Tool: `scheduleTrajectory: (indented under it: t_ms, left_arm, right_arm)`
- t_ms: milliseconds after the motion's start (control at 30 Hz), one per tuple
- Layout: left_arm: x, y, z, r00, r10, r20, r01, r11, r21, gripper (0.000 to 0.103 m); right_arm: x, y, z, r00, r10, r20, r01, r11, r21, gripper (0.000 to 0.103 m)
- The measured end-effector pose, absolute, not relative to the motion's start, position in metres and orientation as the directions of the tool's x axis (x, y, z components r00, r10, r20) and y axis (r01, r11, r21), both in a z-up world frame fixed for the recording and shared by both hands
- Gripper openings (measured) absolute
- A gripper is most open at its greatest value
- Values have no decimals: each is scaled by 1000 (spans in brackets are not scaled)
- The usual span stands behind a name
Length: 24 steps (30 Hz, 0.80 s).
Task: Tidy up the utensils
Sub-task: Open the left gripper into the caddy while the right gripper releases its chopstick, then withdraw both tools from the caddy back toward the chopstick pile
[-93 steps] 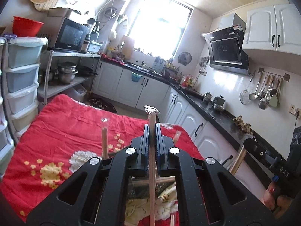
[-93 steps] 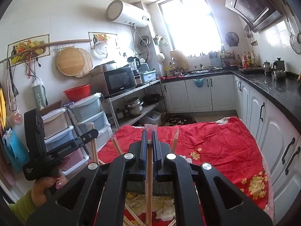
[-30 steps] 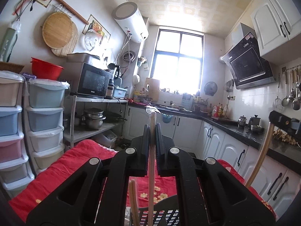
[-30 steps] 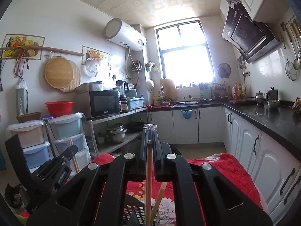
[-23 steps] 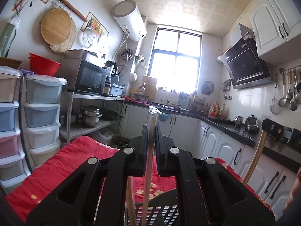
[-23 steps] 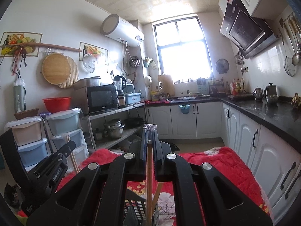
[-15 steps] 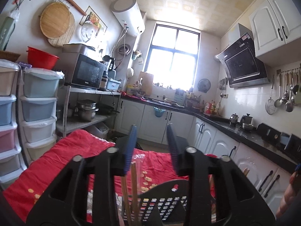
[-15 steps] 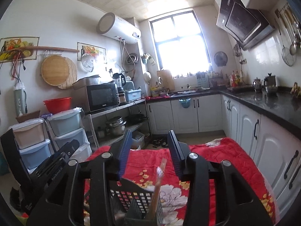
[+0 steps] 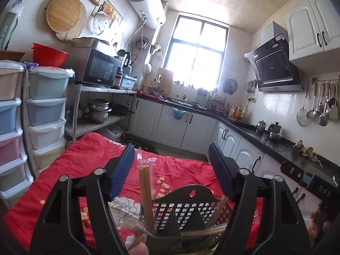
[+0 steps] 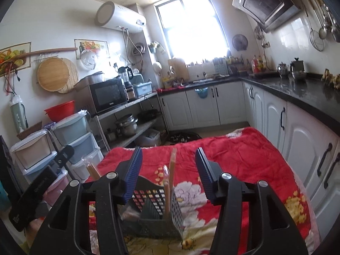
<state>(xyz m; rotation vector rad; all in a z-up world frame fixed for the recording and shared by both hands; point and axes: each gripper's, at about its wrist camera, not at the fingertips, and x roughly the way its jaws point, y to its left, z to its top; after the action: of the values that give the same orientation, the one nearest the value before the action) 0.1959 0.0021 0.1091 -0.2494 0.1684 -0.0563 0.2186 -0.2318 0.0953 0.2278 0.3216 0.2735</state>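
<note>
A red floral blanket (image 9: 89,153) is seen spread over the table beneath and ahead of both claws; white cabinets under a black countertop (image 10: 297,93) are ranged beyond it and to the right, and stacked pastel drawers (image 9: 45,110) are stood off to the left.

On the blanket, directly below and between the jaws of each claw, a black perforated utensil basket (image 9: 191,204) is set; its divided compartments are viewed from opposite sides by the two cameras.

The left gripper (image 9: 171,165) is held spread wide, its jaws having just been opening; nothing is pressed by the blue ribbed pads; a plastic-wrapped pair of chopsticks (image 9: 145,193) is stood upright in the basket's left part, between the jaws but free of both; a further chopstick (image 9: 218,210) is leaned in the right part, just inside the right jaw.

The right gripper (image 10: 169,165) is likewise held apart, its jaws having just been opening; two wrapped chopsticks (image 10: 169,182) are stood in the basket (image 10: 153,208) between the jaws, touched by neither pad; another wrapped pair (image 10: 92,170) is seen left of the left jaw, near the other claw's black body at the frame edge.

A fingertip (image 9: 138,247) is glimpsed at the bottom edge of the left view; what it is touching cannot be told.
</note>
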Motion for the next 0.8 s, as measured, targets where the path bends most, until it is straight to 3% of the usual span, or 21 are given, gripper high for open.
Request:
scheduleTrajectory:
  t_ms: [167, 333, 800]
  left_arm:
    - [186, 4, 109, 974, -105, -199, 52, 966, -253, 83]
    - [176, 3, 104, 965, -115, -237, 57, 969, -239, 90]
    - [154, 8, 87, 943, -127, -307, 53, 970, -238, 92]
  right_arm:
    - [211, -235, 90, 903, 304, -304, -223, 936, 273, 53]
    - [204, -238, 86, 896, 307, -319, -222, 935, 278, 56]
    - [179, -238, 73, 867, 341, -363, -247, 927, 282, 66]
